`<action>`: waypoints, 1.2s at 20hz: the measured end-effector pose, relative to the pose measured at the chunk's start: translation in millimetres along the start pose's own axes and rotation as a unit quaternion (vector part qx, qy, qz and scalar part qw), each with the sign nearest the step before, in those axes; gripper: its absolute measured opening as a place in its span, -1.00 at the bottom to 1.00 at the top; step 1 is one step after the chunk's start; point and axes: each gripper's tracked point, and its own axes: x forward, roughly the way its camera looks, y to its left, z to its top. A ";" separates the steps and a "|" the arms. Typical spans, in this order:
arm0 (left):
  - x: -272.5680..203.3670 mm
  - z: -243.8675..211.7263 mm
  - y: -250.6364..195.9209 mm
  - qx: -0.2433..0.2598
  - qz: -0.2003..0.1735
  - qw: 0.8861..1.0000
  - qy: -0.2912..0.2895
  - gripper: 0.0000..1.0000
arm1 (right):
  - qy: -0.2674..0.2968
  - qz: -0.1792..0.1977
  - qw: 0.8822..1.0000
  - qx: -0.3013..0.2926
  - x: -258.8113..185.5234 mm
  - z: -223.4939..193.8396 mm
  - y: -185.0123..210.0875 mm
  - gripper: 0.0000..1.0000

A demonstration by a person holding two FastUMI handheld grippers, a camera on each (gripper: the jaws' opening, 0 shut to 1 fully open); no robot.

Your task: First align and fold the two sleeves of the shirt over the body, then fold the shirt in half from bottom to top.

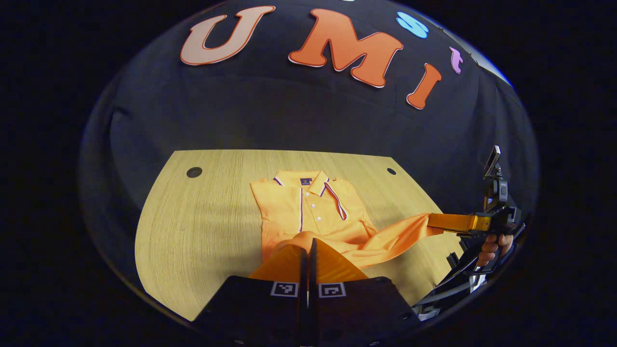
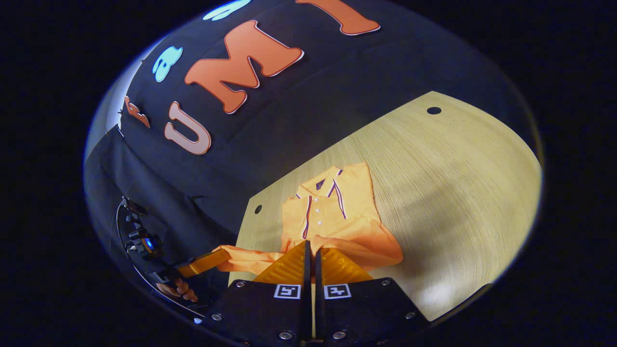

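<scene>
Left gripper view: the shirt (image 1: pixel 308 207) lies collar-up near the counter's (image 1: pixel 202 226) far edge, sleeves folded in, hem lifted off the wood. The left hand-held gripper (image 1: pixel 308 250) is pinched tight on the hem. Off to the side, the right hand-held gripper (image 1: pixel 434 222) grips the other hem corner; bare counter lies wide on the other flank.

Right gripper view: its fingers look closed, probably on cloth, though the contact is hidden.
</scene>
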 end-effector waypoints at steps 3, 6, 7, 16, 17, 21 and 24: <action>23.5 35.9 8.8 0.007 -0.007 1.000 -0.014 -0.98 | -0.010 -0.005 1.000 -0.014 11.8 25.3 8.1 -0.94; 42.9 66.1 20.6 0.020 -0.010 0.999 -0.026 -0.98 | -0.018 -0.012 0.999 -0.027 28.6 51.4 14.3 -0.94; 54.0 75.2 29.4 0.024 -0.008 0.999 -0.029 -0.99 | -0.019 -0.011 0.999 -0.028 35.9 58.8 17.1 -0.94; 150.4 112.6 85.5 0.009 0.014 1.000 -0.008 -0.98 | -0.023 -0.040 0.999 -0.012 117.4 118.2 -1.5 -0.94; 161.0 116.4 91.2 0.007 0.017 1.000 -0.006 -0.98 | -0.021 -0.045 0.999 -0.007 127.3 123.1 -7.3 -0.94; 207.9 124.3 109.8 0.017 0.026 1.000 0.006 -0.99 | 0.001 -0.068 0.998 -0.005 172.2 133.8 -33.0 -0.94; 236.9 122.9 131.2 0.027 0.047 0.998 0.018 -0.99 | 0.014 -0.082 0.996 -0.002 202.9 141.3 -48.0 -0.94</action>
